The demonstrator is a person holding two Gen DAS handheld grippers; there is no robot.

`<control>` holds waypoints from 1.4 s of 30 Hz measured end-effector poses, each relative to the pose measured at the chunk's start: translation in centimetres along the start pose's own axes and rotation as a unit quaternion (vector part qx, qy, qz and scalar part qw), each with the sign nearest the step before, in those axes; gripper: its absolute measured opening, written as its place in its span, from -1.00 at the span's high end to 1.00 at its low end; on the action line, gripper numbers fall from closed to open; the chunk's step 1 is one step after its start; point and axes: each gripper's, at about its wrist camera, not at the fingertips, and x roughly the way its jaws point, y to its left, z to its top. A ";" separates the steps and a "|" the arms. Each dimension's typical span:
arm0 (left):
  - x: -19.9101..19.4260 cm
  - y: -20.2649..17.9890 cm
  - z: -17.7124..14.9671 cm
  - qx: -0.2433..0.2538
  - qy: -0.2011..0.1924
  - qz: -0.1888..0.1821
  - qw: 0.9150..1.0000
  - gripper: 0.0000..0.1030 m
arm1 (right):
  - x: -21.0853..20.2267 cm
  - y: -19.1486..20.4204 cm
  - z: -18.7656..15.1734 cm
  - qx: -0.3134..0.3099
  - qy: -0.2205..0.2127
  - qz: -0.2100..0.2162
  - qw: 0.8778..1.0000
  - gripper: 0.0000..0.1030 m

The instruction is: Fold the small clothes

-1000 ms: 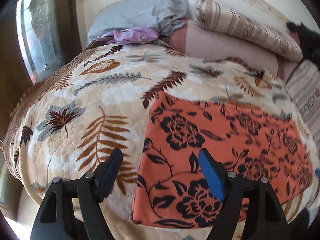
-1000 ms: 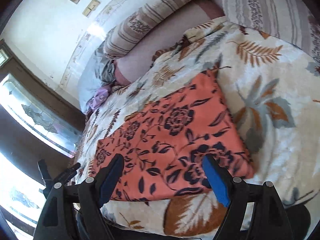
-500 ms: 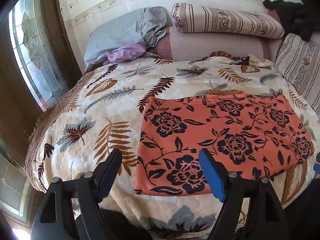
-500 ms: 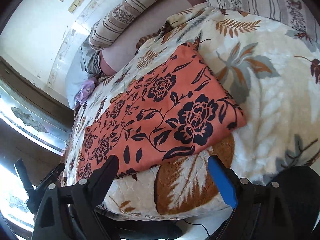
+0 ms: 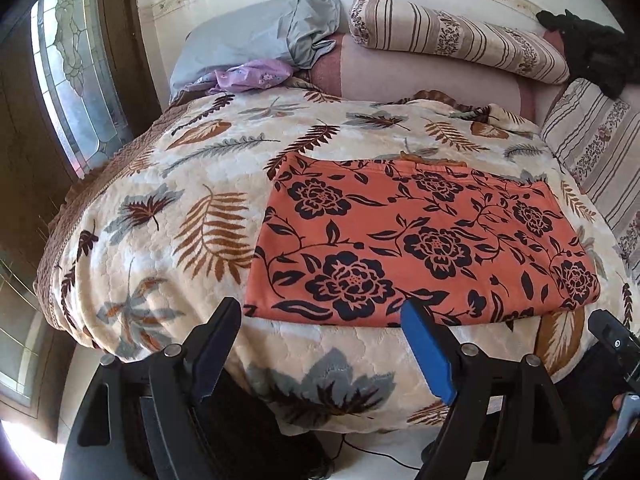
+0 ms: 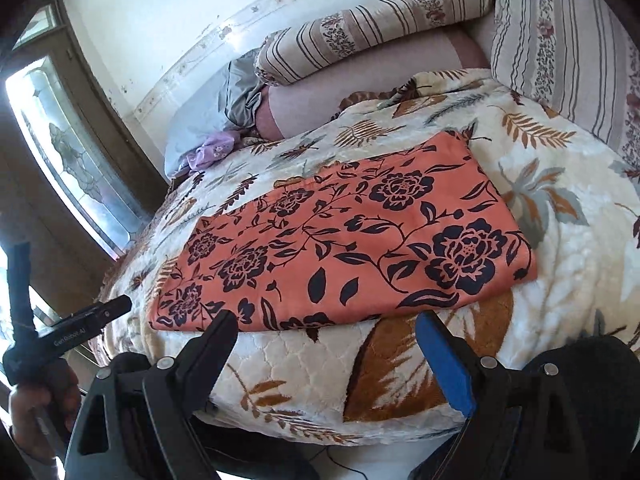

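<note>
I have drawn both grippers back; the folded cloth (image 5: 420,244) lies flat ahead on the bed (image 5: 160,240). My left gripper (image 5: 320,332) and right gripper (image 6: 324,340) gape wide, empty. This fold looks finished.

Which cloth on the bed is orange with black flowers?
The orange garment lying flat on the leafy blanket. The purple cloth sits crumpled far back beside the grey pillow.
</note>
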 end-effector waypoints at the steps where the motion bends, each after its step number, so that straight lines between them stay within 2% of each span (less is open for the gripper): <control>1: 0.0 -0.2 -0.4 -0.004 -0.002 -0.002 1.000 -0.60 | -0.5 0.4 0.0 -0.008 -0.013 0.008 1.000 -0.79; 5: -0.1 -1.0 -1.9 -0.017 -0.009 0.000 1.000 -0.60 | -2.4 1.7 -0.4 -0.052 -0.050 -0.005 0.997 -0.79; 7: -0.3 -1.7 -2.4 -0.014 -0.014 -0.004 1.000 -0.60 | -2.6 1.6 -0.5 -0.050 -0.047 -0.006 0.998 -0.79; 10: -0.6 -2.3 -3.5 0.006 -0.046 -0.006 0.999 -0.60 | -2.9 1.1 -0.6 -0.041 -0.050 -0.015 0.998 -0.79; 14: -0.4 -2.8 -5.3 0.023 -0.056 -0.007 0.998 -0.60 | -2.6 0.1 -0.4 -0.018 -0.047 -0.056 0.997 -0.79; 19: -0.1 -3.3 -5.0 0.027 -0.047 0.011 0.998 -0.60 | -2.4 -0.9 -0.4 -0.005 -0.039 -0.091 0.995 -0.79; 26: -0.4 -5.1 -4.5 0.042 -0.037 0.033 0.998 -0.60 | -1.3 -2.2 -0.7 0.006 -0.020 -0.089 0.996 -0.79; 31: -1.6 -6.8 -4.1 0.057 -0.041 0.049 0.996 -0.60 | -0.2 -2.4 -0.7 0.007 -0.006 -0.119 0.993 -0.79; 37: -4.1 -7.8 -3.5 0.056 -0.054 0.053 0.996 -0.60 | 0.6 -0.9 -0.7 -0.041 -0.005 -0.149 0.988 -0.79; 42: -4.0 -8.3 -3.8 0.082 -0.068 0.062 0.992 -0.60 | 1.9 -0.8 -1.0 -0.060 0.029 -0.161 0.985 -0.79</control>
